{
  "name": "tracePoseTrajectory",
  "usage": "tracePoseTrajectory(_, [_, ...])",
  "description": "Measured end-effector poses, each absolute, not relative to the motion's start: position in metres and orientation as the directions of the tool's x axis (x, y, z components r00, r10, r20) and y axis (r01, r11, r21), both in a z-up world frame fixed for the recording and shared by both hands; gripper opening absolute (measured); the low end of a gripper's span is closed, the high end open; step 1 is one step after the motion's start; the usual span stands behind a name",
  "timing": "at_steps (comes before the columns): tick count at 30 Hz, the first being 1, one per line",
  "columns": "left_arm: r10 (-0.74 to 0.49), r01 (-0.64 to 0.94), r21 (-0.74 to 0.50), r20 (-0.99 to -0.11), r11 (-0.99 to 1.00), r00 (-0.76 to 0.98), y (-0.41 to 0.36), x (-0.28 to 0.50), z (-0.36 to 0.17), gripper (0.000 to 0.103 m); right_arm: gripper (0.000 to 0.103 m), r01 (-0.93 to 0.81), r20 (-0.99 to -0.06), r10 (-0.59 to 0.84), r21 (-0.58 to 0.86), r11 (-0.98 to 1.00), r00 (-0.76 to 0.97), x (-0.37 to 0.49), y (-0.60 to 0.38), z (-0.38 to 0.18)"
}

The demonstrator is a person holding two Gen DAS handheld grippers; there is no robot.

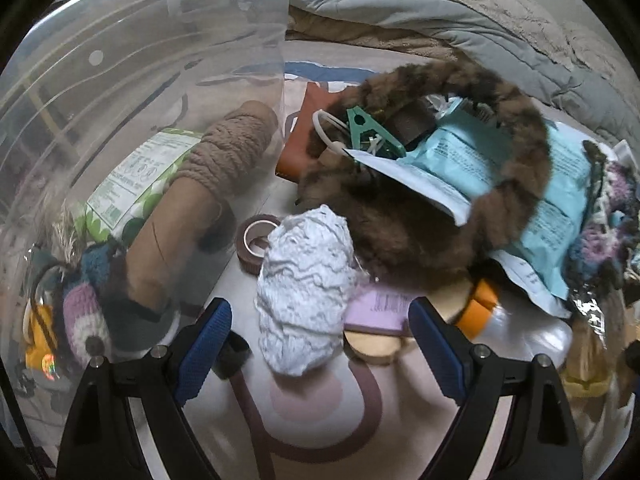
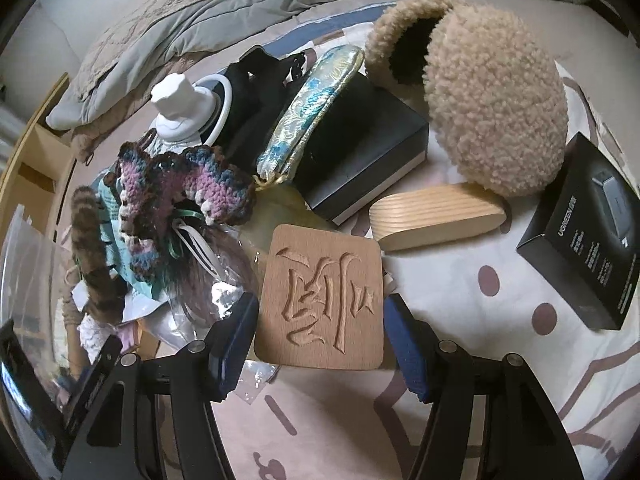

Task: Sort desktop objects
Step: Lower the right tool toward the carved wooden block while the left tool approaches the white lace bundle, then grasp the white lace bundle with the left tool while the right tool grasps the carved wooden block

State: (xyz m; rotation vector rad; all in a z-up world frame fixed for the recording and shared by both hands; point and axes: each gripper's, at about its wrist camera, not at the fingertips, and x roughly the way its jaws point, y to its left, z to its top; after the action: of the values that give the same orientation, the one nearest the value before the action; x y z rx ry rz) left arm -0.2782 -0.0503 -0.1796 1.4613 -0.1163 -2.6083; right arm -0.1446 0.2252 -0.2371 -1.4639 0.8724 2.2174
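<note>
In the left wrist view a white yarn ball (image 1: 306, 292) lies on the patterned cloth between the blue pads of my left gripper (image 1: 320, 320). The gripper is open, with a gap on each side of the ball. At the left stands a clear plastic bin (image 1: 120, 60) that holds a cone of brown yarn (image 1: 232, 148), a green packet (image 1: 136, 176) and a crocheted toy (image 1: 84, 316). In the right wrist view my right gripper (image 2: 320, 320) is shut on a carved wooden plaque (image 2: 320, 300), its pads pressing on both side edges.
A furry brown headband (image 1: 520, 128), a teal packet (image 1: 560, 184), a green clip (image 1: 360, 124) and a tape roll (image 1: 256, 240) are piled behind the ball. Beyond the plaque lie a wooden block (image 2: 436, 216), a fuzzy beige piece (image 2: 492, 108), black boxes (image 2: 360, 140) (image 2: 588, 232), a crocheted piece (image 2: 188, 188) and a quilt (image 2: 200, 12).
</note>
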Motion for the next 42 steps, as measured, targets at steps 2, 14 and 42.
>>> tracePoseTrajectory(2, [-0.179, 0.091, 0.155, -0.838, -0.984, -0.515, -0.051, -0.282, -0.182, 0.091, 0.065, -0.58, -0.914, -0.032, 0.284, -0.764, -0.404, -0.144, 0.225, -0.235])
tracePoseTrajectory(14, [-0.212, 0.075, 0.202, -0.844, -0.977, -0.493, -0.055, -0.299, -0.191, 0.069, 0.065, -0.482, -0.918, 0.006, 0.202, -0.853, -0.396, -0.142, 0.218, -0.224])
tracePoseTrajectory(42, [-0.119, -0.078, 0.179, -0.866, -0.981, -0.485, -0.053, -0.243, -0.181, 0.044, 0.064, -0.343, -0.898, -0.002, 0.171, -0.924, -0.441, -0.109, 0.198, -0.196])
